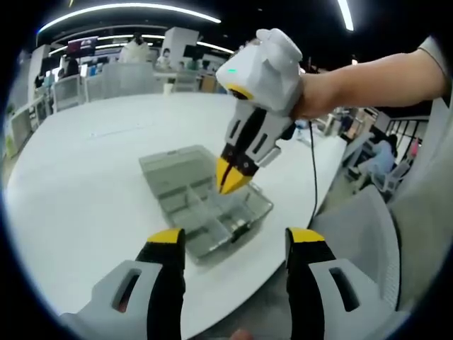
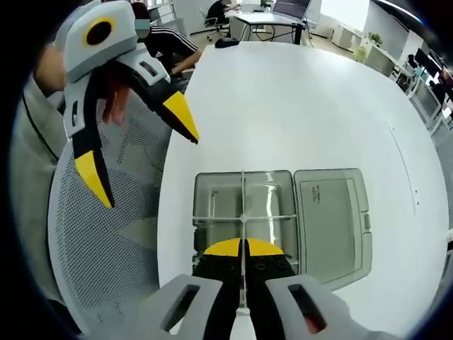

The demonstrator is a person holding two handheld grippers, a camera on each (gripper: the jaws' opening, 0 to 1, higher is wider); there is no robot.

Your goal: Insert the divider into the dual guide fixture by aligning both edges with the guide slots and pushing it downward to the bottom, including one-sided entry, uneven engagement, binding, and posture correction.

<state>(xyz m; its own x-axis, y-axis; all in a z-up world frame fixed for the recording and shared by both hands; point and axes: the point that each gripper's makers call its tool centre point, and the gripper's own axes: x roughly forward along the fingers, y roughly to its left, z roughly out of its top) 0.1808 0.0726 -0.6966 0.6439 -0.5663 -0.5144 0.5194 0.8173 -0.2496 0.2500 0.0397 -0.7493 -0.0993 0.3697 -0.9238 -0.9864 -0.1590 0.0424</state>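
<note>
We see the right gripper (image 2: pixel 243 249) clenched on the divider (image 2: pixel 243 212), a thin clear plastic strip standing on edge between its yellow tips and running along the middle of the box (image 2: pixel 212 205). In the left gripper view the same gripper (image 1: pixel 232 177) points steeply down into the box (image 1: pixel 205 202), held by a hand (image 1: pixel 318 95) on a bare forearm reaching in from the right. The left gripper (image 1: pixel 235 237) is released, its jaws wide apart and touching nothing, hovering off the table's near edge. The box is clear, rectangular, with compartments, its hinged lid (image 2: pixel 333 219) lying flat beside it. It sits near the edge of the smooth white table (image 2: pixel 297 106), beside a grey mesh chair (image 2: pixel 106 241).
</note>
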